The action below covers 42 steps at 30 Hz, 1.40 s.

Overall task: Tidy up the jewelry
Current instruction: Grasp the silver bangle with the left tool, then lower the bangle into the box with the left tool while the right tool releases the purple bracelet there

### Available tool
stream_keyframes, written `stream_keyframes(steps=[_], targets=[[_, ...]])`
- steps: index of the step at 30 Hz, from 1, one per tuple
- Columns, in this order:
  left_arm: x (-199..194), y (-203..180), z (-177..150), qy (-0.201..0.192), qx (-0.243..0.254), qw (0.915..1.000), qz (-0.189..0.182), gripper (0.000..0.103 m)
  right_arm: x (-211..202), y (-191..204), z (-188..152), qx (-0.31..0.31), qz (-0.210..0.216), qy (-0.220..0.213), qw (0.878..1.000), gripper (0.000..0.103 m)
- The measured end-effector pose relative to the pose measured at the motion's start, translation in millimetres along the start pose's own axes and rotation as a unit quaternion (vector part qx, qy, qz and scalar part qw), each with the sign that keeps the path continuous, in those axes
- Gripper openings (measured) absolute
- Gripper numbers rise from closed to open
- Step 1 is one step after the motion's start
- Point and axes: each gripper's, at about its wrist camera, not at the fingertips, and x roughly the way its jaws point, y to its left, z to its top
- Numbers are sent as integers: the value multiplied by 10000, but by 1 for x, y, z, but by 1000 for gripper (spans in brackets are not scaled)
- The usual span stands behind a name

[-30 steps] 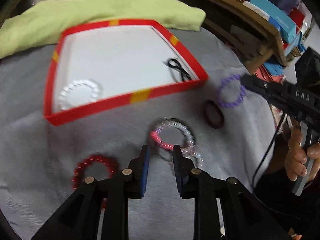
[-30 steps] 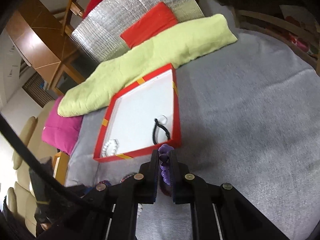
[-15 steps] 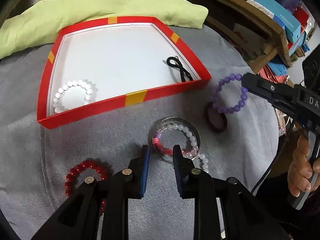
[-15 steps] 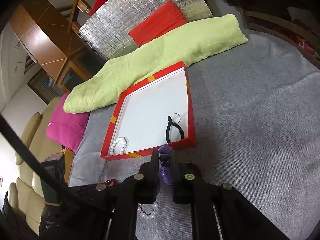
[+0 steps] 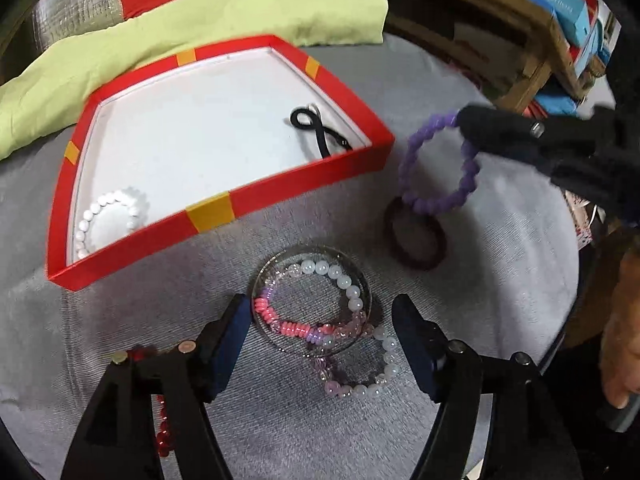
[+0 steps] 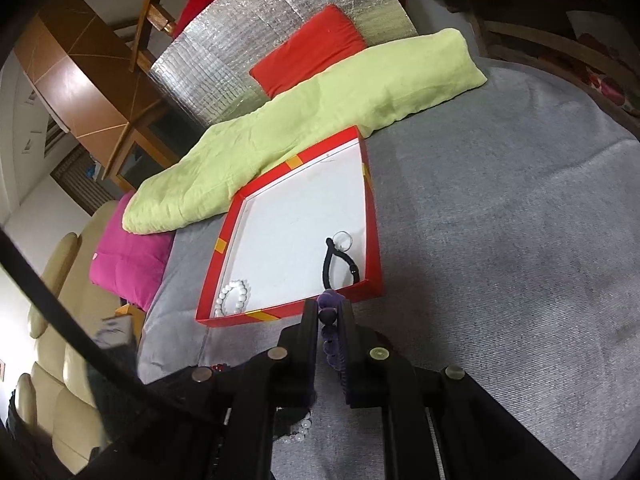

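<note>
A red tray (image 5: 208, 216) with a white floor holds a white pearl bracelet (image 5: 108, 216) and a black hair tie (image 5: 320, 132); it also shows in the right wrist view (image 6: 370, 240). My left gripper (image 5: 320, 344) is open, its fingers on either side of a heap of bracelets: a clear bangle (image 5: 360, 276), a pink one (image 5: 280, 322) and a white-and-pink bead one (image 5: 352, 384). My right gripper (image 6: 329, 316) is shut on a purple bead bracelet (image 5: 420, 196), held above the cloth just right of the tray. A dark red hair tie (image 5: 416, 240) lies under it.
A red bead bracelet (image 5: 162, 436) lies by my left finger. The grey cloth (image 6: 500, 280) covers the surface. A green cushion (image 6: 320, 120), a red cushion (image 6: 312, 52) and a pink cushion (image 6: 128, 248) lie behind the tray. A wooden shelf (image 5: 500, 20) with boxes stands at right.
My left gripper has opened wide and moved forward over the bracelet heap. My right gripper has lifted the purple bracelet and carried it toward the tray's right corner.
</note>
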Motion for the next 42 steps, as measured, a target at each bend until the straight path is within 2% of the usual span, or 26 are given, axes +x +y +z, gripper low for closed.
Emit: stream_keyframes(steps=[2, 4, 9, 14, 18, 20, 26, 34, 39, 42], targets=[[1, 0, 1, -57, 26, 10000, 27, 72, -2, -1, 2, 26, 22, -44, 10000, 11], [1, 2, 3, -139, 11, 9999, 50, 63, -5, -2, 3, 41, 62, -105, 9999, 11], [-9, 11, 4, -386, -54, 9992, 34, 63, -9, 2, 6, 51, 197, -259, 9995, 11], [-40, 23, 10, -948, -93, 9953, -145, 63, -10, 11, 11, 5, 339, -431, 9985, 11], [-56, 36, 26, -1509, -285, 9881, 36, 63, -4, 22, 22, 26, 431, -577, 9974, 11], [-58, 50, 31, -1599, -447, 9861, 78, 63, 3, 26, 27, 55, 474, -586, 9971, 11], [-42, 80, 49, -1556, -778, 9843, 281, 63, 37, 43, 44, -15, 478, -506, 9976, 11], [-14, 92, 51, -1119, -708, 9892, 621, 63, 97, 53, 63, 119, 360, -295, 9988, 11], [-13, 97, 51, -1024, -752, 9903, 564, 63, 115, 49, 69, 128, 117, -283, 9994, 12], [-21, 98, 49, -1085, -782, 9896, 535, 63, 112, 37, 71, 335, 17, -316, 9989, 17]])
